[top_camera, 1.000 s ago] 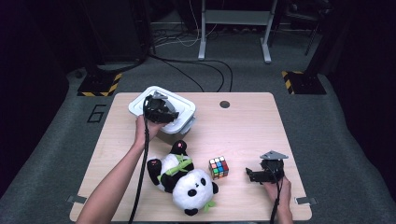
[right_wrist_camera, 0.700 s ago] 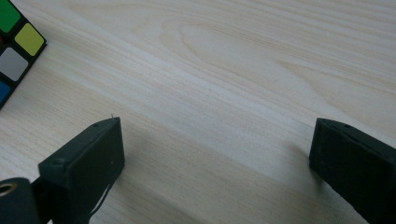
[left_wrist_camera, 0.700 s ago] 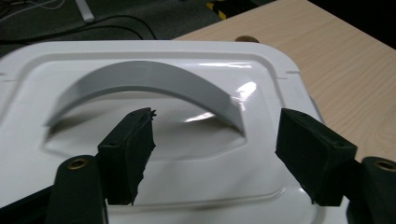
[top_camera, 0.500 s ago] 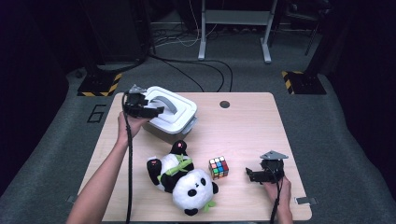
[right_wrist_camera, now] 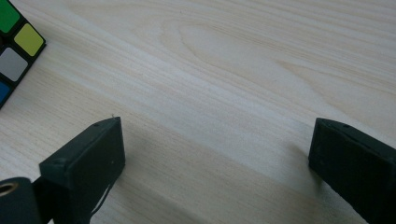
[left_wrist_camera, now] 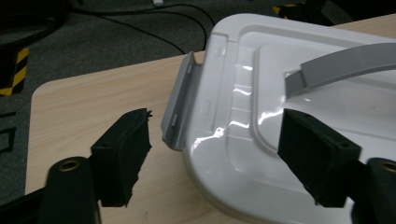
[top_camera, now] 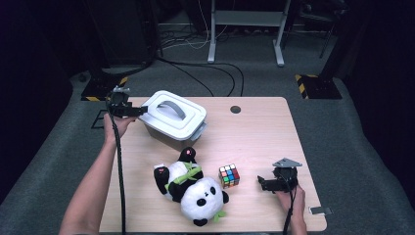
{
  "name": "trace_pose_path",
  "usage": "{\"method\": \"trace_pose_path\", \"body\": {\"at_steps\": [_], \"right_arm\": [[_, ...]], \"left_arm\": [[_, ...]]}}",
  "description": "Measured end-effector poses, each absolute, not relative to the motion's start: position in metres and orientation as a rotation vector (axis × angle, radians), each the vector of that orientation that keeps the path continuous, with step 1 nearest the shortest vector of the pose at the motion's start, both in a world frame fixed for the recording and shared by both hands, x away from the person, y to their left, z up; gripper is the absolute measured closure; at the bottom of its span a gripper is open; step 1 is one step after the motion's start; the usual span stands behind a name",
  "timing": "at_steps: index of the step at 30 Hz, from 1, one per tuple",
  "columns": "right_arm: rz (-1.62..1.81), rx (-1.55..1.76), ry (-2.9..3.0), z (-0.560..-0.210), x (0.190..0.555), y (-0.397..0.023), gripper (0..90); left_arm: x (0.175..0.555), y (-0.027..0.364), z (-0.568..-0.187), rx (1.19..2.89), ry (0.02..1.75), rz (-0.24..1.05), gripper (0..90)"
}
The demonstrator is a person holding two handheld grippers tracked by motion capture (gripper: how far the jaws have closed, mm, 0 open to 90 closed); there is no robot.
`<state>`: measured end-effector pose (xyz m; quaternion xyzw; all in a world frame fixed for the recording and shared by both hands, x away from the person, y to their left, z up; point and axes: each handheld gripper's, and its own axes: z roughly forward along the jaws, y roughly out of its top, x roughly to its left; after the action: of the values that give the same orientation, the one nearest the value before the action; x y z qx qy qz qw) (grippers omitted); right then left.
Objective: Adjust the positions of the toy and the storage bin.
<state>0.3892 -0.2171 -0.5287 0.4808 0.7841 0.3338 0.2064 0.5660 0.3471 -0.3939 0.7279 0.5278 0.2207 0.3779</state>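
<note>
Left gripper lining up on the box's end latch

The white lidded box (top_camera: 175,121) is sitting at the table's (top_camera: 254,142) far left, its grey latch (left_wrist_camera: 180,105) lying between the left gripper's (left_wrist_camera: 212,156) jaws, which have just been closing but are touching nothing; the right gripper (top_camera: 264,184) is resting open, well apart.

From where I stand, the white box (left_wrist_camera: 299,116) runs off the right and bottom edges of the left gripper view, so its far latch and its body are out of sight, and its grey handle (left_wrist_camera: 341,65) is cut short at the right edge. In the right gripper view, the colour cube (right_wrist_camera: 16,46) shows just one corner at the left edge. The plush panda (top_camera: 193,188) covers the table (top_camera: 264,132) beneath it.
</note>
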Motion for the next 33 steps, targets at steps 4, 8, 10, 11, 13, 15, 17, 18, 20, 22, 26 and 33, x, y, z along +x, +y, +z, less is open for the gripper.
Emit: {"method": "trace_pose_path", "body": {"at_steps": [4, 8, 10, 11, 13, 15, 17, 18, 20, 22, 26, 33], "right_arm": [[0.930, 1.340, 2.183, -0.529, 0.389, -0.217, 3.1], [0.930, 1.339, 2.183, -0.529, 0.389, -0.217, 3.1], [0.930, 1.339, 2.183, -0.529, 0.389, -0.217, 3.1], [0.930, 1.339, 2.183, -0.529, 0.389, -0.217, 3.1], [0.930, 1.339, 2.182, -0.529, 0.389, -0.217, 3.1], [0.930, 1.338, 2.182, -0.529, 0.389, -0.217, 3.2], [0.929, 1.338, 2.182, -0.529, 0.389, -0.217, 3.3], [0.928, 1.340, 2.181, -0.529, 0.389, -0.217, 3.3], [0.930, 1.347, 2.180, -0.529, 0.389, -0.217, 3.3], [0.929, 1.345, 2.181, -0.529, 0.389, -0.217, 3.3], [0.927, 1.341, 2.180, -0.529, 0.389, -0.217, 3.3], [0.930, 1.349, 2.178, -0.529, 0.389, -0.216, 3.4]], "left_arm": [[0.568, 0.354, -0.400, 1.853, 1.385, 0.553, 35.6], [0.569, 0.357, -0.403, 1.837, 1.376, 0.526, 44.7], [0.570, 0.356, -0.402, 1.845, 1.362, 0.519, 51.5], [0.570, 0.355, -0.403, 1.839, 1.353, 0.512, 54.3], [0.569, 0.351, -0.402, 1.840, 1.349, 0.503, 59.2], [0.569, 0.348, -0.402, 1.843, 1.353, 0.520, 59.7], [0.569, 0.348, -0.403, 1.828, 1.361, 0.501, 59.8], [0.568, 0.348, -0.402, 1.829, 1.367, 0.502, 60.0], [0.567, 0.346, -0.402, 1.831, 1.367, 0.504, 60.3], [0.566, 0.343, -0.402, 1.836, 1.364, 0.511, 60.4], [0.563, 0.334, -0.400, 1.857, 1.361, 0.507, 60.7], [0.559, 0.318, -0.399, 1.884, 1.344, 0.509, 60.8]]}}
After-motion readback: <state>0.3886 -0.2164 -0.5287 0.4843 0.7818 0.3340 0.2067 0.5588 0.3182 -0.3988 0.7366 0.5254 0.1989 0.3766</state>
